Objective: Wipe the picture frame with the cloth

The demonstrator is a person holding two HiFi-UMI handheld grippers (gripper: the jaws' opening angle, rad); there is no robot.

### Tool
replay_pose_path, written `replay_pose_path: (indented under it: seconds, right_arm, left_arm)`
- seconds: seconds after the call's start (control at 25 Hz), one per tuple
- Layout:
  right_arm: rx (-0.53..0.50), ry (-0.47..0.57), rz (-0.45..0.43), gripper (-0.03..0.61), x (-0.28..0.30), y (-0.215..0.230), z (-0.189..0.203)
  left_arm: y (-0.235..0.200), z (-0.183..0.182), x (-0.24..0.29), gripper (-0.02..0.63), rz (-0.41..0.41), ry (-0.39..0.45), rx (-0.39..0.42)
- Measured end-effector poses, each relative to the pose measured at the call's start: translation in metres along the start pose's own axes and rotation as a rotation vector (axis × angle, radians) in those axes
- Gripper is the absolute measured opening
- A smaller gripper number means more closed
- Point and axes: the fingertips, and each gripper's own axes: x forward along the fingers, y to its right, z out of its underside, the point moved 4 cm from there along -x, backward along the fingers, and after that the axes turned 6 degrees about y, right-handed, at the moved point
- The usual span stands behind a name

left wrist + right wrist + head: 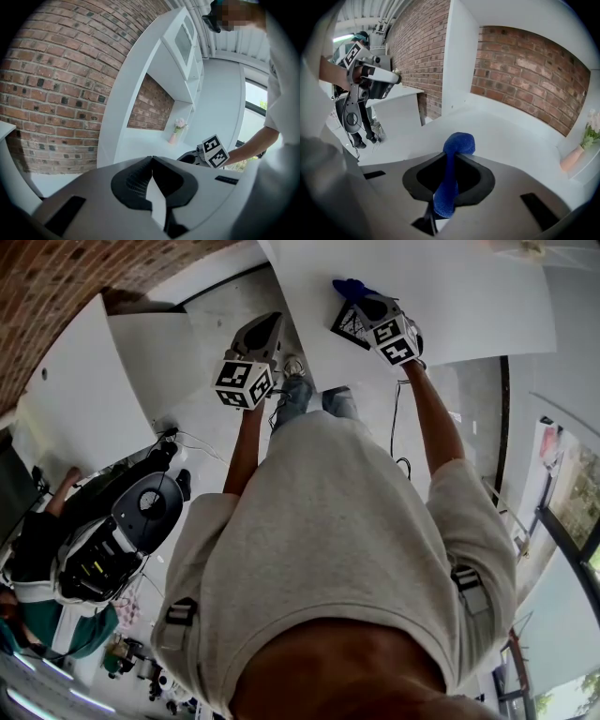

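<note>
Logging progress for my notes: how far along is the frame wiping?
Done: the blue cloth is clamped in the right hand-held gripper. In hand: that gripper is by the picture frame; whether cloth touches it can't be told. Left: the wiping itself; the left hand-held gripper is shut, empty, away from the frame.

a lab-like mock room, shown by a brick wall [56, 84], white built-in shelving [157, 89] and cabled recording gear [141, 512].

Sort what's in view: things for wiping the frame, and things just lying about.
For the job: blue cloth, clamped in the right gripper; picture frame on the white surface.
Just around: flower vase; left gripper, shut and empty.
</note>
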Motion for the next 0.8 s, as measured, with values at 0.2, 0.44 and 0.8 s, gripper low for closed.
replay_pose_path:
  seconds: [0.2,0.44,0.8]
  right_arm:
    - [-0.019,0.002,-0.028,0.061,0.001,-0.021,0.001]
    - [-0.001,0.012,-0.041,0.061,-0.005,-0.041,-0.002]
    - [0.021,0.032,-0.066,0.061,-0.012,-0.073,-0.001]
  left_arm:
    - [-0.001,0.002,-0.001,0.017,0.004,0.001,-0.001]
    - [0.001,0.002,-0.001,0.017,0.012,0.005,-0.002]
    - [0.005,0.005,-0.003,0.017,0.017,0.010,-0.006]
